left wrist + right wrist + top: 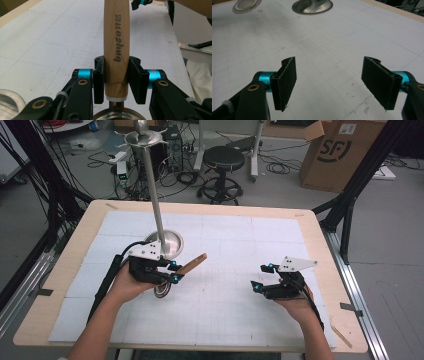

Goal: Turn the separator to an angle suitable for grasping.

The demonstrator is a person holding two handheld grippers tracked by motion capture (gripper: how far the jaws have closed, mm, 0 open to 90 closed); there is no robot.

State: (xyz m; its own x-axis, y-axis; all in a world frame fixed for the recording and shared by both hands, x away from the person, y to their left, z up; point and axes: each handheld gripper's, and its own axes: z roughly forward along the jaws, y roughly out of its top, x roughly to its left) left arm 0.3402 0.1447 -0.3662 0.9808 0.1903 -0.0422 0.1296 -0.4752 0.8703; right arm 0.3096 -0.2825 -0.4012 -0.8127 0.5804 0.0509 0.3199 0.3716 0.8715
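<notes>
A utensil with a pale wooden handle [193, 264] and a small round metal head [162, 289] is held just above the white mat. My left gripper [175, 272] is shut on the handle near the head. In the left gripper view both pads press the printed handle [117, 37], which points away from me, and the metal head's rim [117, 116] lies at the bottom edge. My right gripper [263, 277] hovers over the mat at the right, open and with nothing between its fingers. The right gripper view has its jaws [333, 82] wide apart over bare mat, with the metal head [247, 5] far off.
A metal stand with a round dish base [172, 245] and a tall pole [154, 190] rises just behind my left gripper; its base [312, 6] also lies ahead in the right gripper view. The white gridded mat [225, 235] covers the wooden table [320, 250]. A stool and boxes stand beyond.
</notes>
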